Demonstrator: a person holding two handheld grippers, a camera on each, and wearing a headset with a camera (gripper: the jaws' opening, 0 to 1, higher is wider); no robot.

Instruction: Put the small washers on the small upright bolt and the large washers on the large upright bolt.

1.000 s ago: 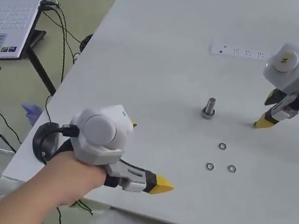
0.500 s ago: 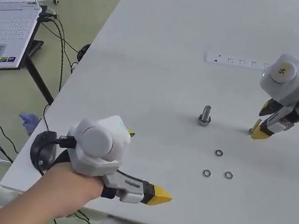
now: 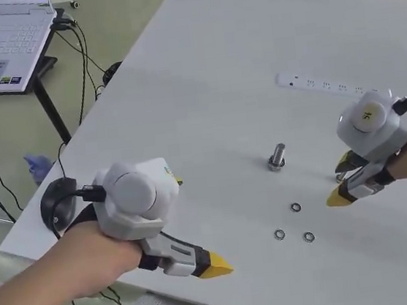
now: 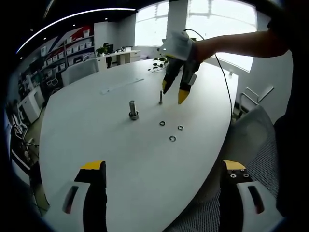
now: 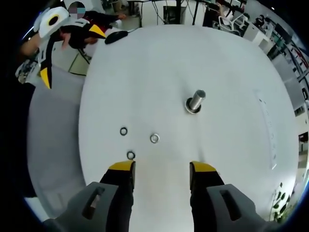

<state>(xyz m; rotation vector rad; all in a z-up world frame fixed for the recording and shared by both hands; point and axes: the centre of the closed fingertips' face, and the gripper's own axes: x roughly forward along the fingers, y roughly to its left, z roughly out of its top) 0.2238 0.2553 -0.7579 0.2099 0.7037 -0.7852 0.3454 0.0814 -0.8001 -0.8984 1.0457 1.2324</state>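
With your right hand-held gripper point(image 5: 161, 169) released and empty, the three washers point(image 5: 154, 138) lie flat on the bench point(image 5: 231, 72) just ahead of its jaws: thin rings, likely light and slippery, so pinch one across its rim.

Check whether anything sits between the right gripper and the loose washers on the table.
Nothing visible does. The right gripper is open, and bare table lies between its jaws and the three washers, which lie flat just ahead. The large bolt stands farther off, clear of that path.
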